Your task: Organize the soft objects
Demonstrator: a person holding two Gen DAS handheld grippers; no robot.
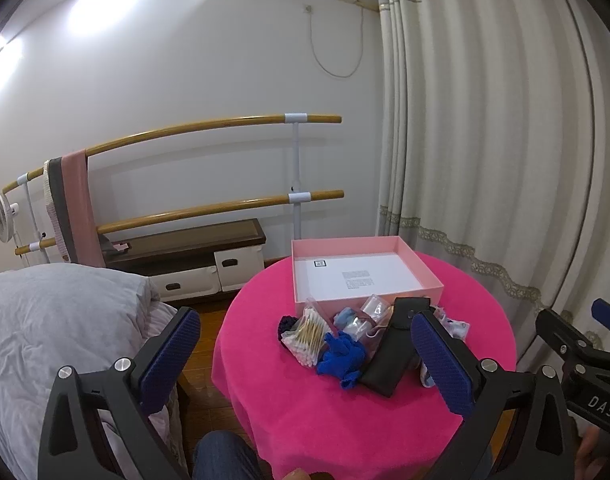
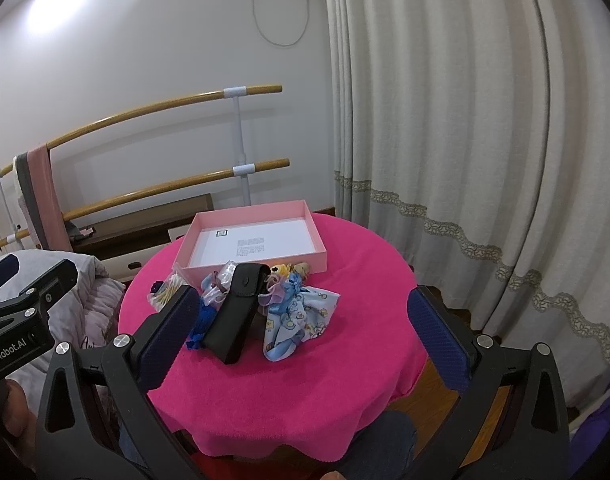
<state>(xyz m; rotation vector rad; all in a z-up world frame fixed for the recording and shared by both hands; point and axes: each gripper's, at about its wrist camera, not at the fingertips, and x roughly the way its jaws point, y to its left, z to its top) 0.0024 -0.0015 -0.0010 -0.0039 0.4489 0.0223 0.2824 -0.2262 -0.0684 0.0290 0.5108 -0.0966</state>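
A round table draped in a bright pink cloth (image 1: 345, 412) carries an open pink box (image 1: 361, 272) at its far side, with only a white printed sheet on its floor. Just near of the box lies a heap of soft objects: a bag of cotton swabs (image 1: 305, 336), a crumpled blue glove (image 1: 343, 356), a black pouch (image 2: 237, 312) and a blue patterned cloth (image 2: 301, 320), bunched and touching one another. The left gripper (image 1: 305, 356) hovers near of the heap, fingers wide apart and holding nothing. The right gripper (image 2: 305, 332) likewise hangs with its fingers spread and nothing between them. A grey-covered bed (image 1: 53, 320) stands left of the table.
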